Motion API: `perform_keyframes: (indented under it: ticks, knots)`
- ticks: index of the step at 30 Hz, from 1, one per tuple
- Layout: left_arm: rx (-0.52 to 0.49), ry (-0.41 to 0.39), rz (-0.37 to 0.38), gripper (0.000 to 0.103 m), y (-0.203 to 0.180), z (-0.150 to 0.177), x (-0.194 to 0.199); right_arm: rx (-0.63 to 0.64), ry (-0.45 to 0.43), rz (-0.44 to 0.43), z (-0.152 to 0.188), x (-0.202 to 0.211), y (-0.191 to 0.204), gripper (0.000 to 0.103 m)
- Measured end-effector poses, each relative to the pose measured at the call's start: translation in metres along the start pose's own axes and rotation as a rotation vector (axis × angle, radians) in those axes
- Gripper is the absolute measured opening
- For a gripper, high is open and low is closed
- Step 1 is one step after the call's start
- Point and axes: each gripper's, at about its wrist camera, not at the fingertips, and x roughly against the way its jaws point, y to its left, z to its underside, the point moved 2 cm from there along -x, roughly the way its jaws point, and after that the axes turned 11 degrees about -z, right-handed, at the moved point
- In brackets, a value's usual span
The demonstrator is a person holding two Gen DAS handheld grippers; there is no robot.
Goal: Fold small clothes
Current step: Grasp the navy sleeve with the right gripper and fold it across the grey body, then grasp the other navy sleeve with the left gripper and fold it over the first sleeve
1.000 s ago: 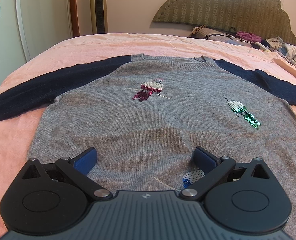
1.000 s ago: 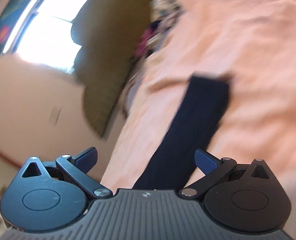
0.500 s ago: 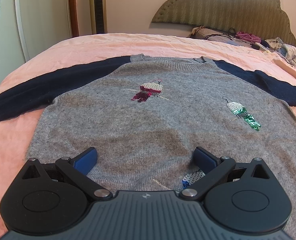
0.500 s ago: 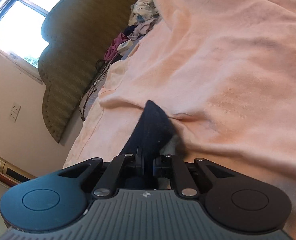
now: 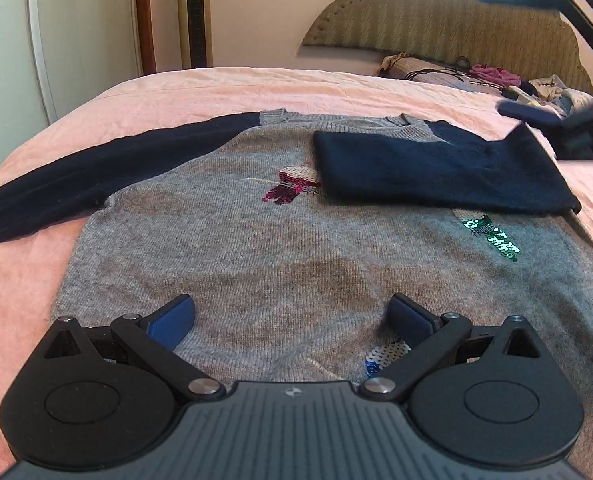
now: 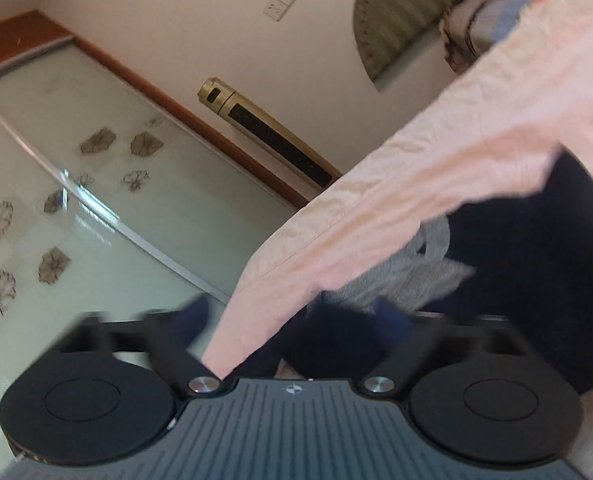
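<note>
1. The pink bed (image 5: pixel 224 92) fills the left wrist view, and the grey sweater (image 5: pixel 256 248) lies flat on it, collar toward twelve o'clock.
2. Its right navy sleeve (image 5: pixel 436 168) lies folded across the chest; the left navy sleeve (image 5: pixel 76 184) lies outstretched toward nine o'clock.
3. The step in hand looks like sleeve folding, half done. Next, I judge, the outstretched cuff needs pinching and carrying across toward three o'clock.
4. The left gripper (image 5: pixel 290 316) rests spread wide over the hem, holding nothing.
5. The right gripper (image 6: pixel 292 320) has just been opening; its blurred jaws stand wide, released, dark cloth behind them.
6. Only the left view shows the whole layout; only the right shows the glass wardrobe door (image 6: pixel 96 200).
</note>
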Motion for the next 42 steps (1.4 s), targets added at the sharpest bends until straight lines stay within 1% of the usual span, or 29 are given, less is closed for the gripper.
perform_keyframes:
  ticks: [1, 2, 3, 5, 7, 8, 10, 12, 13, 15, 17, 18, 19, 20, 21, 22, 23, 24, 25, 27, 29, 30, 31, 32, 35, 37, 39, 41, 42]
  knots:
    - [0.007, -0.002, 0.007, 0.103, 0.001, 0.000, 0.000, -0.001, -0.015, -0.010, 0.009, 0.012, 0.001, 0.092]
    - [0.016, -0.004, 0.017, 0.103, 0.002, -0.001, 0.000, -0.001, -0.017, 0.016, 0.020, 0.025, 0.000, 0.092]
    - [0.029, -0.005, 0.026, 0.103, 0.005, -0.001, 0.001, 0.015, -0.013, 0.052, 0.025, 0.034, -0.002, 0.093]
    - [0.065, -0.007, 0.056, 0.103, 0.010, -0.004, 0.002, 0.072, -0.013, 0.155, 0.045, 0.055, -0.018, 0.093]
    - [0.136, 0.007, 0.103, 0.103, 0.015, -0.013, 0.003, 0.116, 0.004, 0.241, 0.058, 0.068, -0.030, 0.093]
    - [0.180, 0.025, 0.135, 0.103, 0.018, -0.021, 0.001, 0.124, 0.002, 0.261, 0.062, 0.075, -0.036, 0.092]
    - [0.282, 0.093, 0.207, 0.103, 0.023, -0.041, -0.011, 0.105, -0.036, 0.238, 0.065, 0.085, -0.037, 0.091]
    - [0.369, 0.168, 0.298, 0.103, 0.022, -0.061, -0.031, 0.109, -0.056, 0.228, 0.065, 0.087, -0.038, 0.098]
    - [0.381, 0.194, 0.308, 0.103, 0.018, -0.070, -0.042, 0.101, -0.047, 0.230, 0.065, 0.084, -0.040, 0.098]
    - [0.389, 0.236, 0.274, 0.101, 0.007, -0.085, -0.063, 0.103, -0.042, 0.227, 0.065, 0.083, -0.040, 0.098]
    - [0.359, 0.269, 0.265, 0.099, -0.006, -0.095, -0.081, 0.095, -0.042, 0.212, 0.065, 0.085, -0.041, 0.098]
    - [0.343, 0.257, 0.240, 0.091, -0.012, -0.100, -0.084, 0.090, -0.044, 0.205, 0.065, 0.086, -0.042, 0.099]
    - [0.327, 0.252, 0.220, 0.080, -0.018, -0.103, -0.086, 0.087, -0.046, 0.200, 0.065, 0.087, -0.043, 0.099]
    - [0.297, 0.262, 0.218, 0.048, -0.025, -0.106, -0.089, 0.087, -0.046, 0.197, 0.065, 0.087, -0.044, 0.100]
    - [0.265, 0.265, 0.191, 0.034, -0.030, -0.109, -0.092, 0.089, -0.045, 0.195, 0.065, 0.087, -0.044, 0.100]
    - [0.236, 0.258, 0.160, 0.027, -0.034, -0.111, -0.093, 0.091, -0.043, 0.192, 0.066, 0.087, -0.043, 0.101]
    - [0.205, 0.249, 0.138, 0.011, -0.038, -0.113, -0.094, 0.093, -0.041, 0.190, 0.066, 0.087, -0.043, 0.102]
    - [0.182, 0.237, 0.117, 0.008, -0.038, -0.115, -0.092, 0.094, -0.040, 0.189, 0.066, 0.086, -0.043, 0.102]
    - [0.168, 0.214, 0.096, 0.007, -0.038, -0.117, -0.089, 0.094, -0.039, 0.187, 0.066, 0.086, -0.043, 0.102]
    - [0.155, 0.139, 0.051, 0.007, -0.031, -0.121, -0.071, 0.093, -0.040, 0.185, 0.066, 0.086, -0.043, 0.102]
    - [0.156, 0.040, 0.028, 0.007, -0.018, -0.125, -0.051, 0.094, -0.040, 0.185, 0.067, 0.086, -0.044, 0.102]
    - [0.162, 0.010, 0.014, 0.007, -0.011, -0.126, -0.046, 0.095, -0.039, 0.185, 0.066, 0.086, -0.044, 0.102]
    - [0.166, -0.001, -0.002, 0.007, -0.003, -0.124, -0.045, 0.096, -0.038, 0.186, 0.066, 0.085, -0.044, 0.102]
    - [0.165, 0.011, -0.019, 0.007, 0.004, -0.121, -0.050, 0.097, -0.036, 0.186, 0.066, 0.085, -0.044, 0.103]
    - [0.100, 0.094, -0.089, 0.007, 0.009, -0.097, -0.082, 0.107, -0.027, 0.192, 0.067, 0.083, -0.043, 0.103]
    - [0.070, 0.020, -0.090, 0.008, 0.008, -0.085, -0.079, 0.130, -0.012, 0.211, 0.067, 0.082, -0.037, 0.102]
    - [0.051, 0.003, -0.111, 0.009, 0.005, -0.083, -0.071, 0.180, 0.005, 0.198, 0.064, 0.080, -0.021, 0.101]
    - [0.089, -0.017, -0.126, 0.010, 0.010, -0.085, -0.057, 0.227, -0.008, 0.157, 0.050, 0.074, -0.001, 0.102]
    - [0.124, -0.046, -0.132, 0.010, 0.013, -0.086, -0.048, 0.239, -0.010, 0.140, 0.041, 0.068, 0.006, 0.103]
